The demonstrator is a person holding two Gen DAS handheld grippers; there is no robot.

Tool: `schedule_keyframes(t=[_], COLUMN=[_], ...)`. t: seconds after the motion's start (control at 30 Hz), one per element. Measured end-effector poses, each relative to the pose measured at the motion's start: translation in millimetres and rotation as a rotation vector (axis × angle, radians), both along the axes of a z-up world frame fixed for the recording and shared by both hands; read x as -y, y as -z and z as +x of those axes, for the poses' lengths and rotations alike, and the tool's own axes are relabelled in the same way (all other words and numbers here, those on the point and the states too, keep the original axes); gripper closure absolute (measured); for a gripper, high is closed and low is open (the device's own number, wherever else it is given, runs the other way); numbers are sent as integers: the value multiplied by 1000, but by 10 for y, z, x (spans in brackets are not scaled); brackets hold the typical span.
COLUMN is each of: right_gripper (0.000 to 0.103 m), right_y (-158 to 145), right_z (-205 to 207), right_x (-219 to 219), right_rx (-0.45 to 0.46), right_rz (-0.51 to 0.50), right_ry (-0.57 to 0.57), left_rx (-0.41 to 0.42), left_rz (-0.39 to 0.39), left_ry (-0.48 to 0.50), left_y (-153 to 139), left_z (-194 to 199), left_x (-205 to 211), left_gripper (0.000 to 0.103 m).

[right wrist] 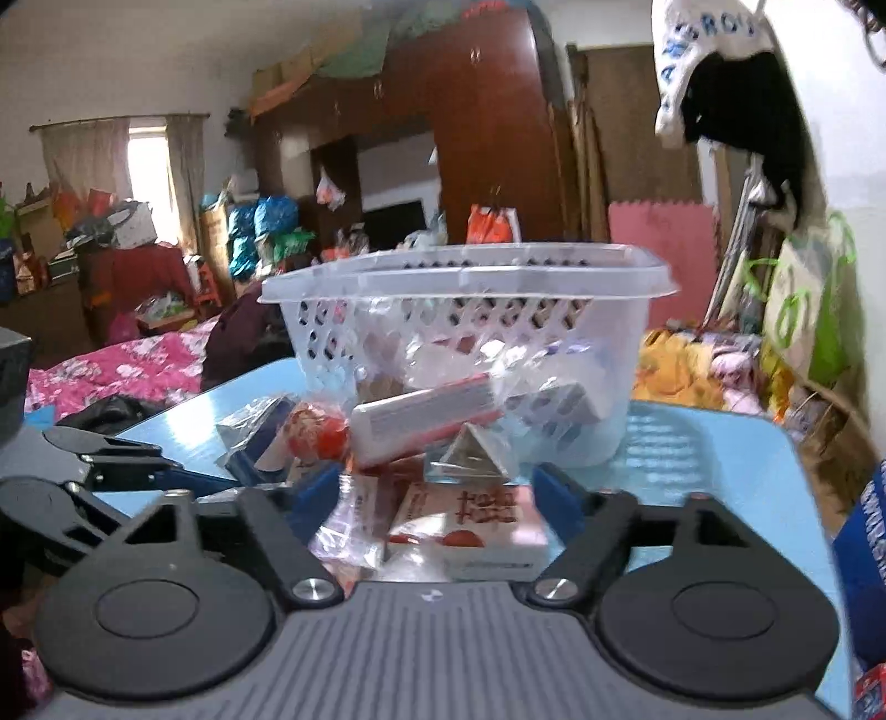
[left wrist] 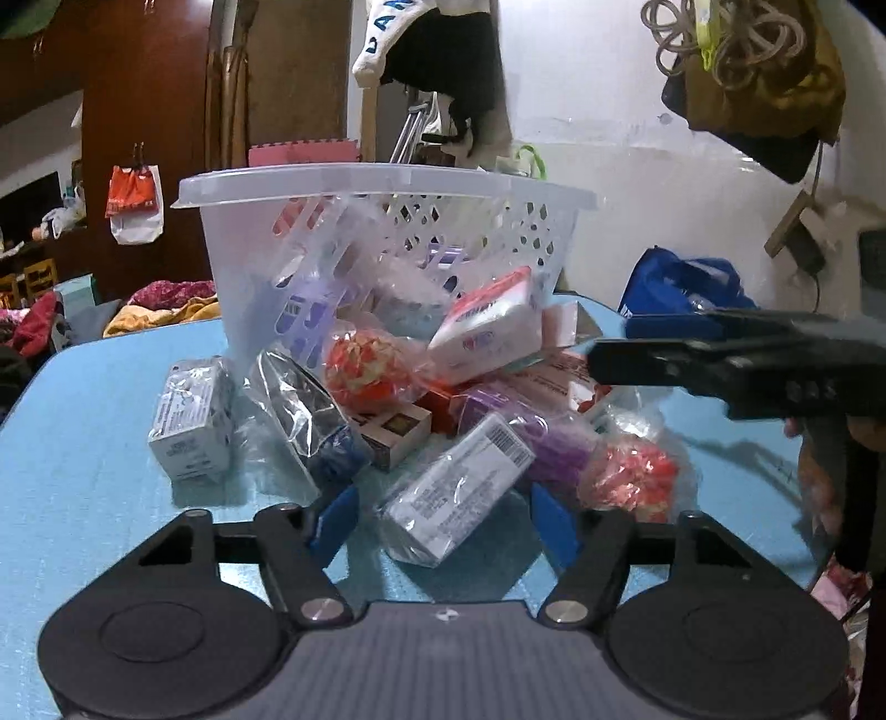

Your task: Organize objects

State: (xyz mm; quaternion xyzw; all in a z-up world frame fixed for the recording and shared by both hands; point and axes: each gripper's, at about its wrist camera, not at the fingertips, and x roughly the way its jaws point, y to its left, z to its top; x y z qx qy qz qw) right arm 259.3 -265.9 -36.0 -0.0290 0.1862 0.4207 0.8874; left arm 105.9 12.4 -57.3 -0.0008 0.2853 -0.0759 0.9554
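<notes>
A clear plastic basket [left wrist: 387, 183] stands tilted on the blue table [left wrist: 83, 443], resting on a heap of packaged goods that spills out beneath it. My left gripper [left wrist: 443, 515] is open; a bagged white box [left wrist: 459, 487] lies between its blue fingers. Around it lie a white carton [left wrist: 191, 421], a red-patterned ball in a bag [left wrist: 365, 368], a purple item [left wrist: 548, 437] and a red bagged item [left wrist: 637, 471]. My right gripper [right wrist: 437, 498] is open over a pink-and-white box [right wrist: 487, 526]. The basket also shows in the right wrist view [right wrist: 465, 277]. The right gripper shows from the side in the left wrist view [left wrist: 598, 360].
A blue bag [left wrist: 686, 288] sits at the table's far right. A bed with pink bedding [right wrist: 111, 371] and clutter lie beyond the table. Clothes hang on the wall [left wrist: 443, 50]. The left gripper's arm [right wrist: 83, 465] shows at the left of the right wrist view.
</notes>
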Motion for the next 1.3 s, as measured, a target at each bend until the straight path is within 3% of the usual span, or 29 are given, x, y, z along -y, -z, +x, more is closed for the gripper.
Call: schedule_keyframes(t=[0.1, 0.27, 0.37, 0.4, 0.43, 0.53, 0.6, 0.83, 1.13, 1.3], right_gripper=[30, 32, 49, 61, 63, 65, 66, 67, 68, 68], right_y=[8, 63, 95, 93, 90, 69, 43, -34, 43, 22], right_z=[-6, 112, 111, 106, 86, 35, -30, -212, -221, -232], right_x=[-165, -382, -376, -361, -333, -219, -125, 72, 15, 45], right_rx=[50, 43, 45, 43, 47, 55, 69, 132, 107, 123], right_rz=[-88, -170, -170, -169, -171, -141, -104, -7, 3, 32], right_ry=[28, 45, 53, 60, 68, 76, 78, 97, 77, 86], left_rx=[3, -2, -12, -13, -14, -5, 6, 88, 109, 178], left_rz=[36, 42, 67, 78, 89, 111, 118, 82, 59, 27], left_ry=[4, 0, 2, 1, 0, -9, -18, -15, 7, -3], left_y=[-6, -11, -6, -4, 0, 0, 1, 2, 56, 31], left_z=[-13, 15, 28, 32, 28, 32, 26, -137, -265, -355], left_x=[39, 82, 136, 159, 172, 199, 205, 119, 121, 48], left_gripper=[31, 31, 30, 30, 30, 36, 49, 59, 59, 59])
